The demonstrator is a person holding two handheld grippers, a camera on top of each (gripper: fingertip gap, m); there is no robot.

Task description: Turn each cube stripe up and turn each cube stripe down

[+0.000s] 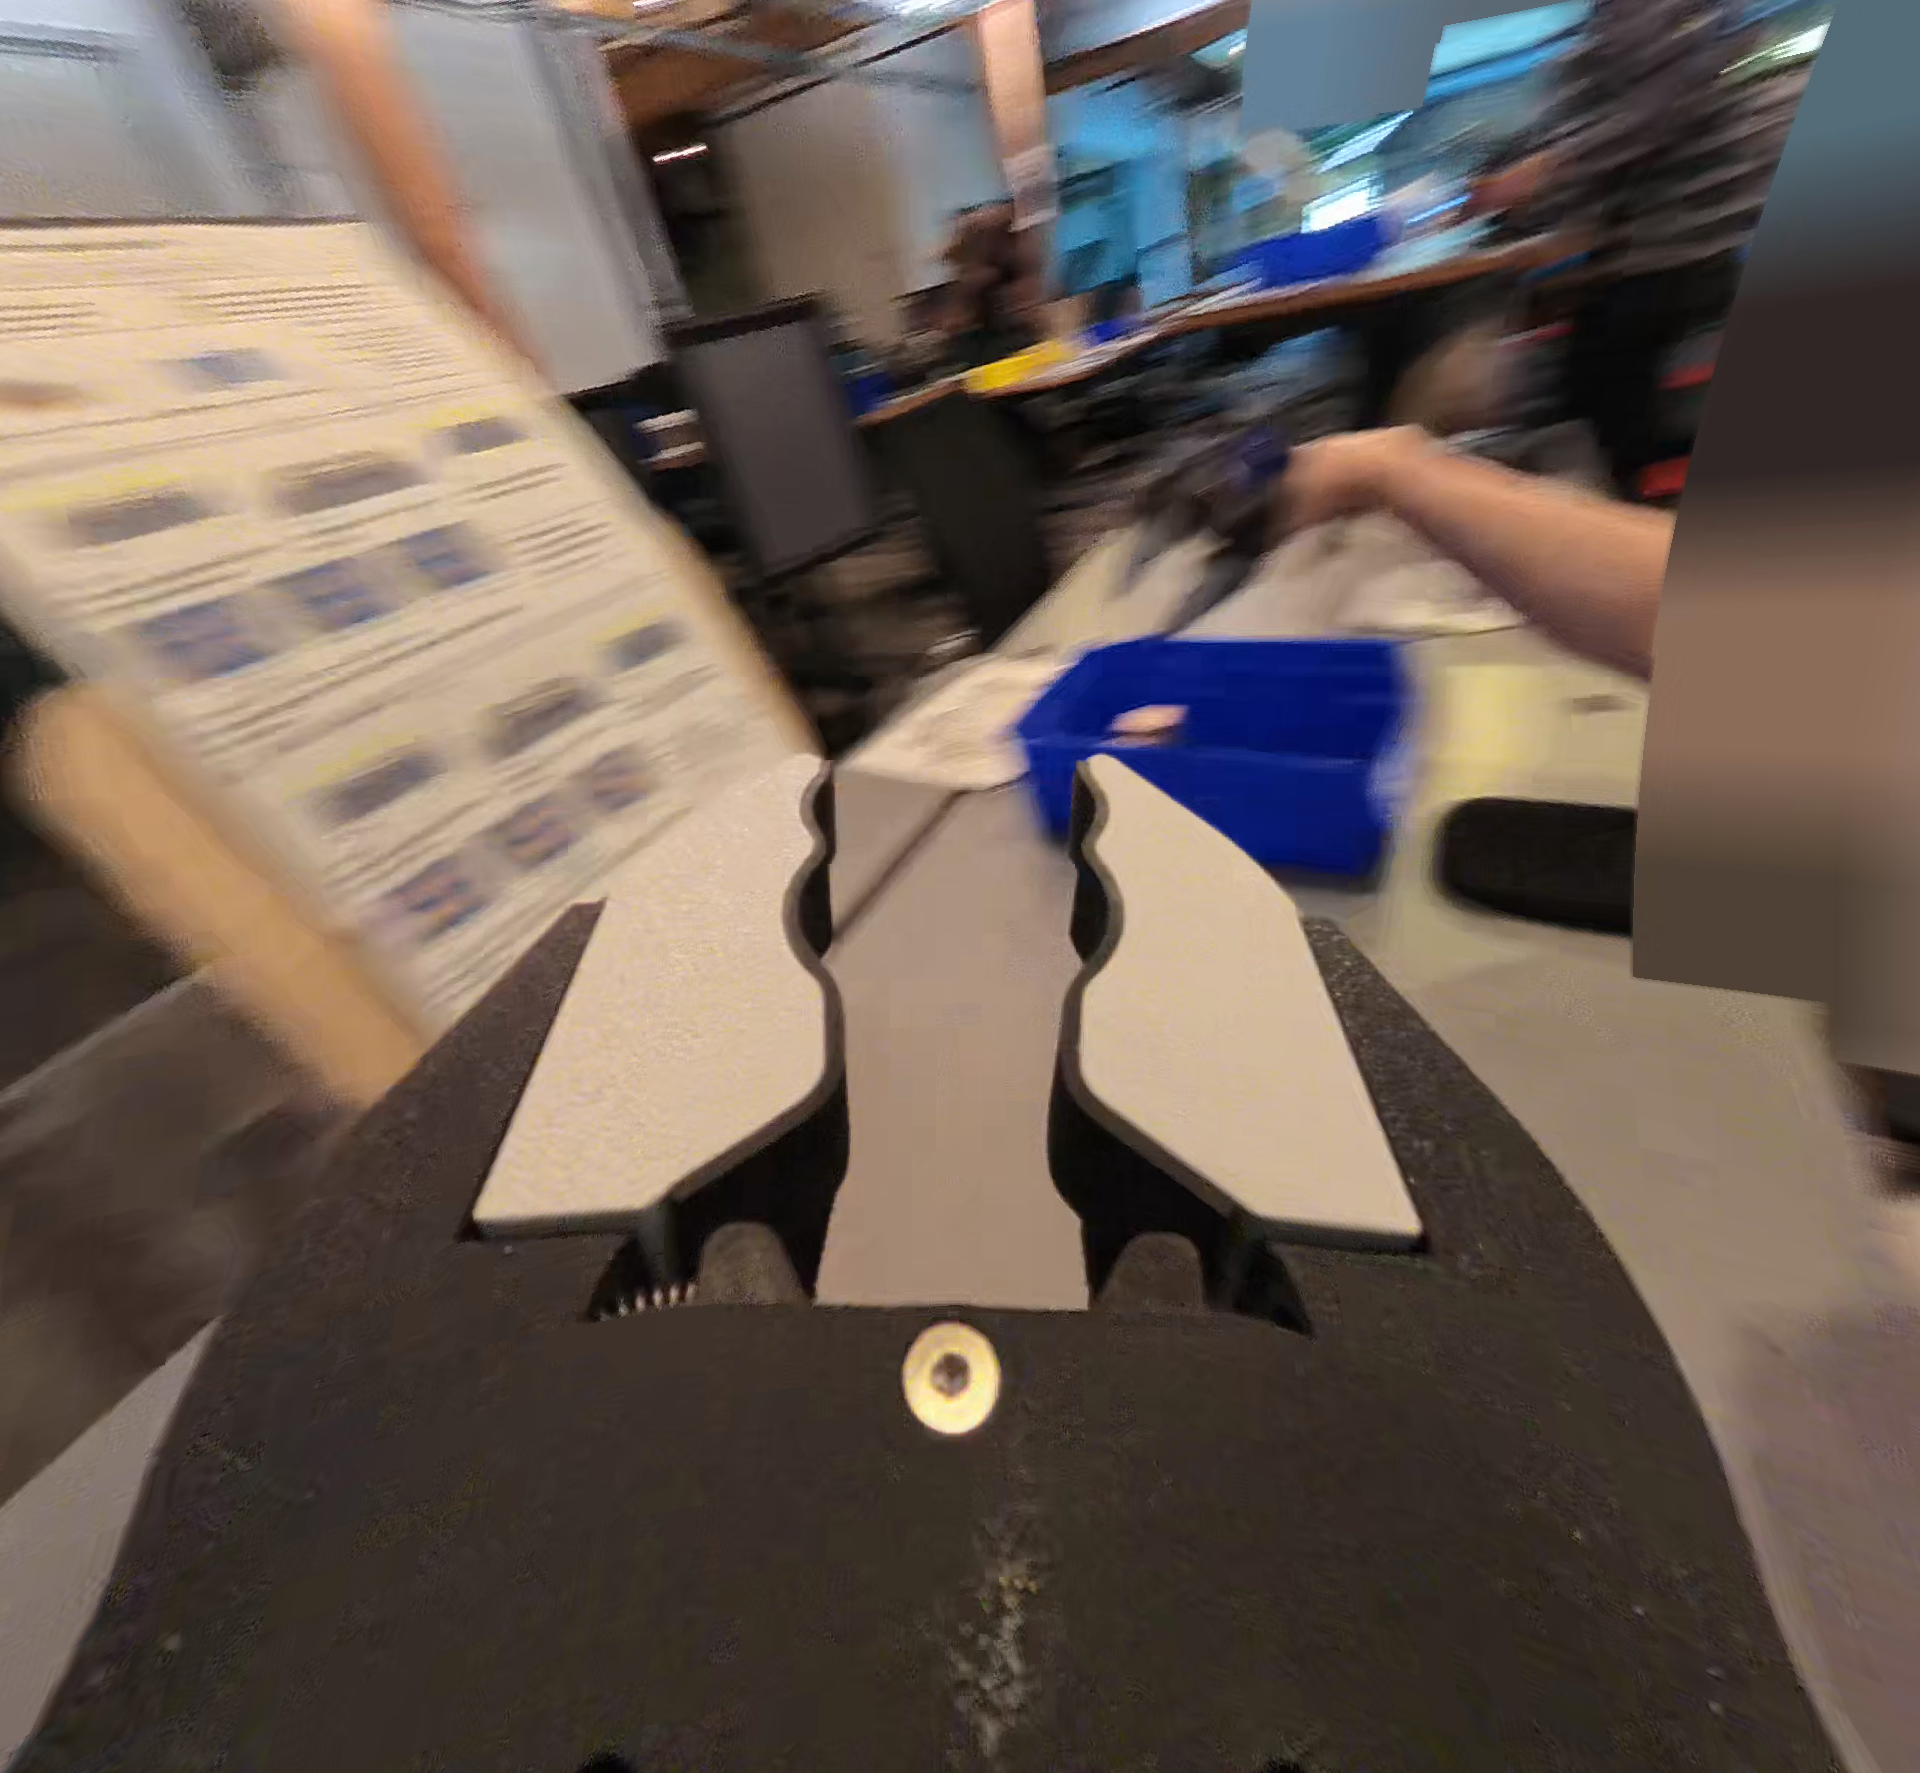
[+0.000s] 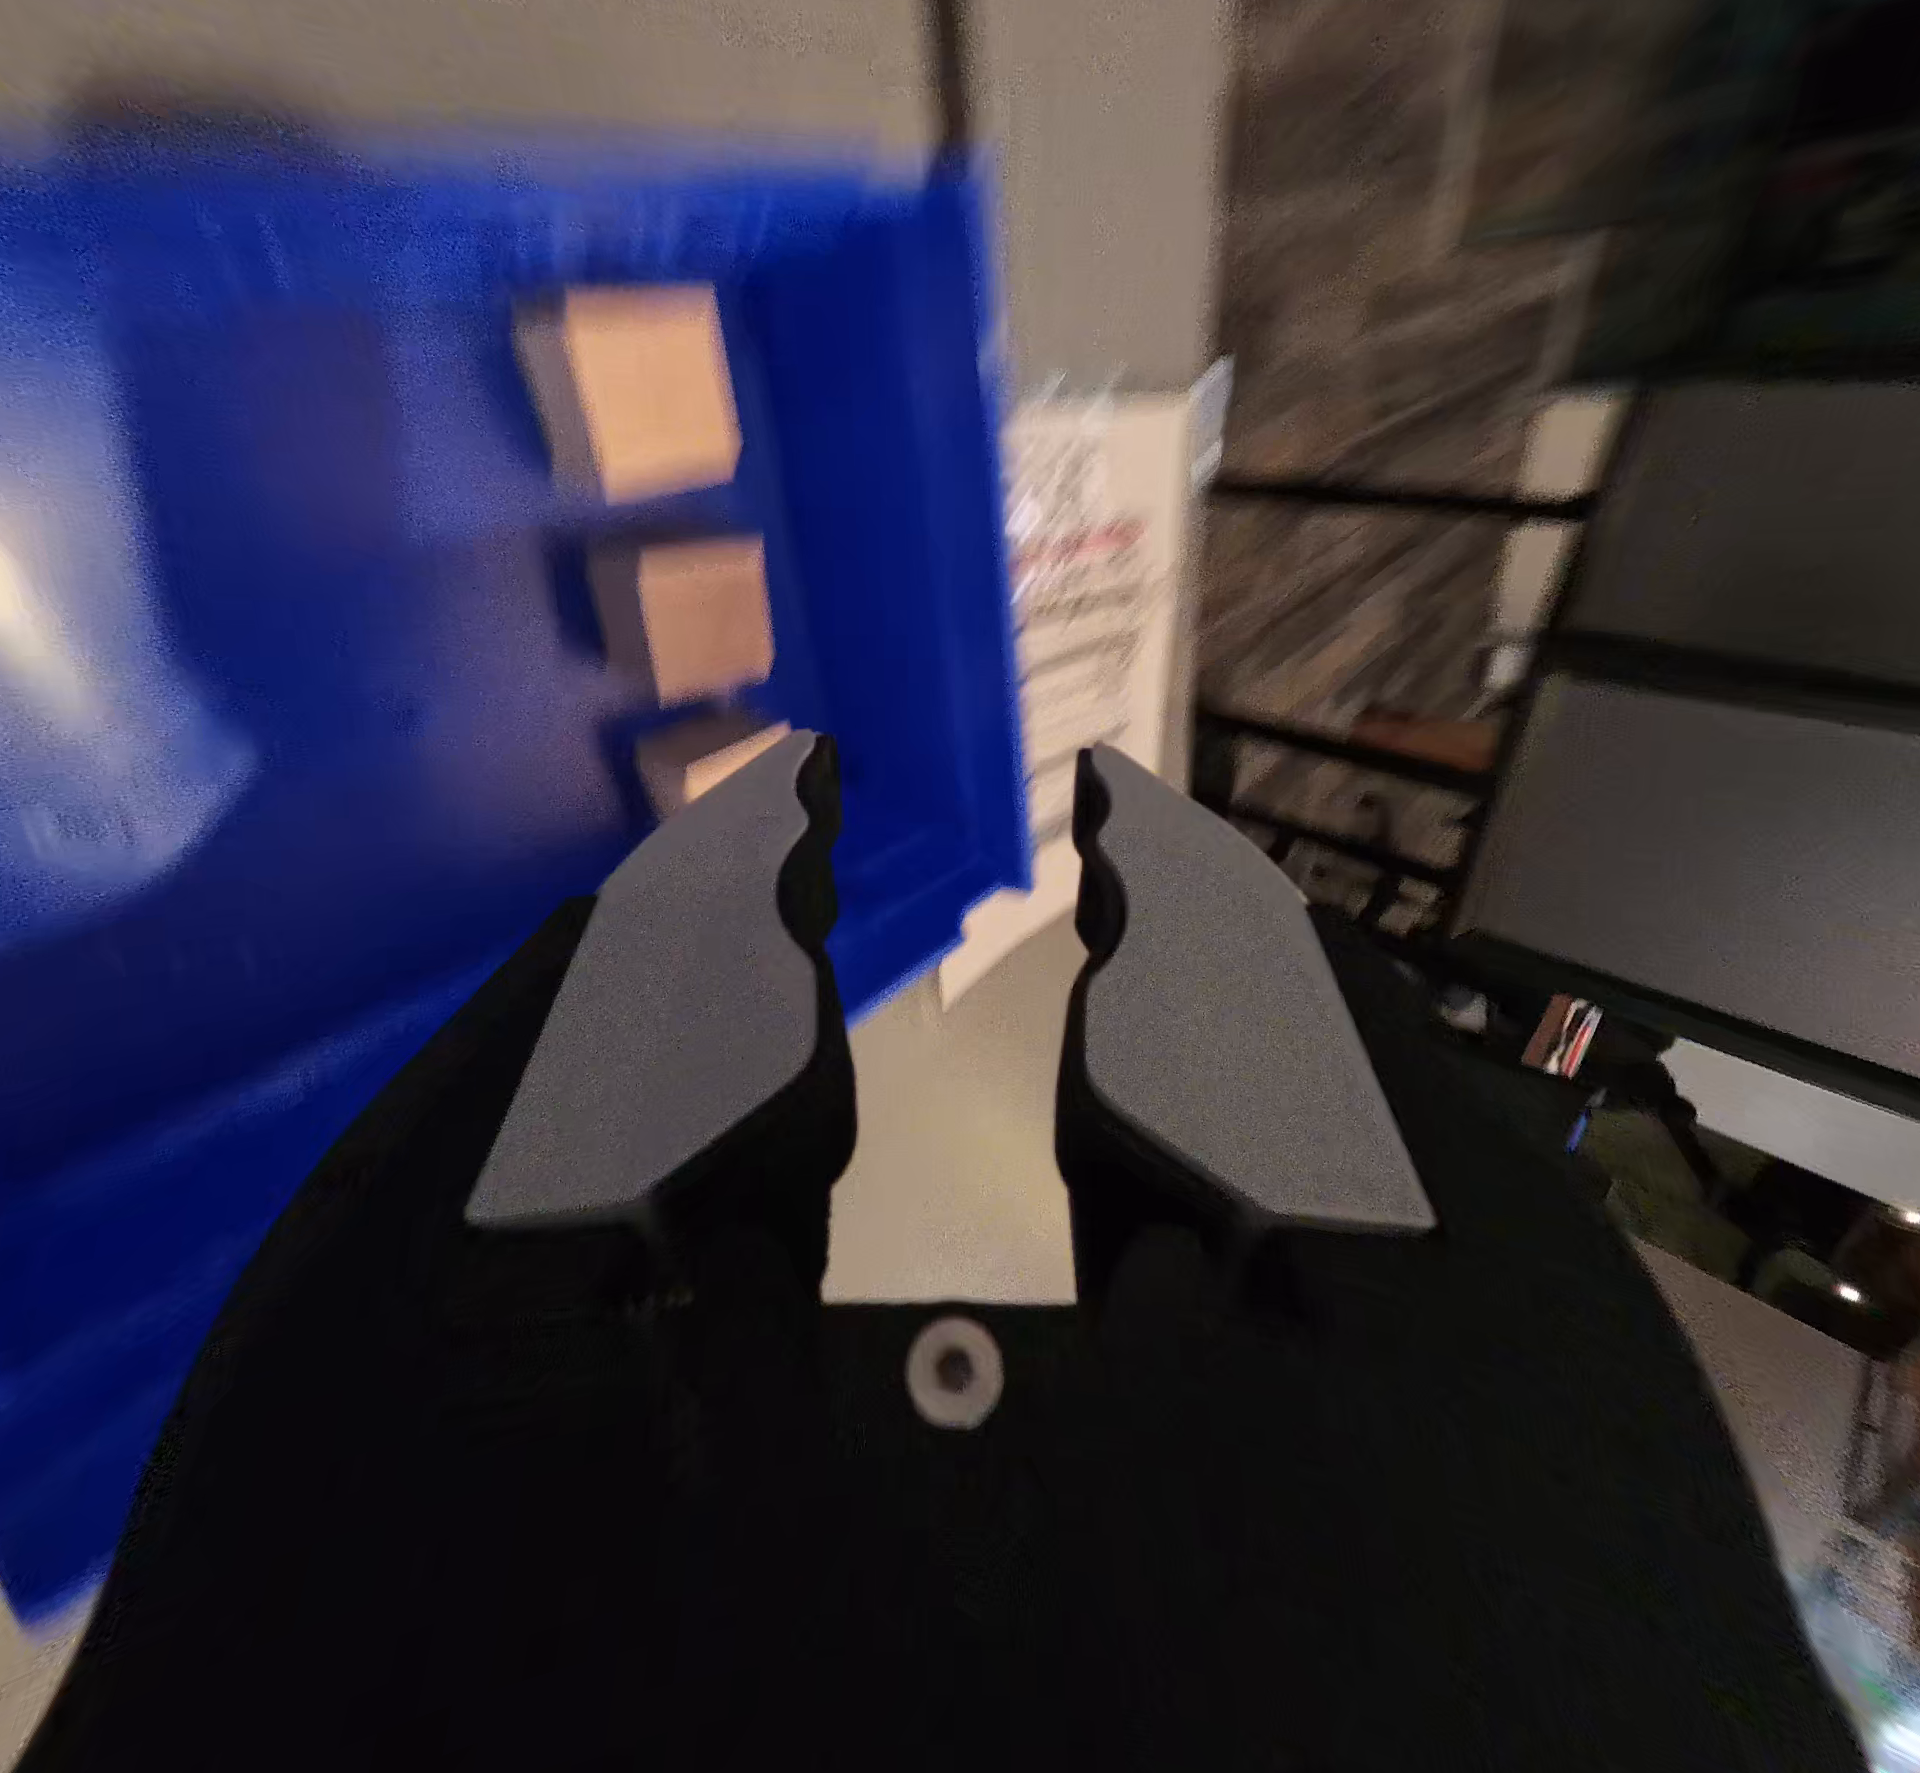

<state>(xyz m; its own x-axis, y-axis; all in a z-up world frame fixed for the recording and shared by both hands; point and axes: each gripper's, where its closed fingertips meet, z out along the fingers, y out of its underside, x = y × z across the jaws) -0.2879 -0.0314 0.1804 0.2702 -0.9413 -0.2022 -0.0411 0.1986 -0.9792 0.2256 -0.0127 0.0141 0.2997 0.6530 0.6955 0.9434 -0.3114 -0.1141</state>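
Now both empty: left gripper [image 1: 951, 778] and right gripper [image 2: 951, 767] released; cubes [image 2: 649, 393] along blue bin [image 2: 894, 497] wall, fingers risk hitting wall.

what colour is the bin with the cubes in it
Blue. The bin shows largest in the right wrist view, though blurred.

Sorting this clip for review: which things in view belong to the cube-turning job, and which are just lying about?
Job:
- cubes, three, pale, in a row inside the bin; stripes too blurred to tell
- blue bin
- left gripper, open, empty
- right gripper, open, empty

Lying about:
- printed board
- black pad
- papers
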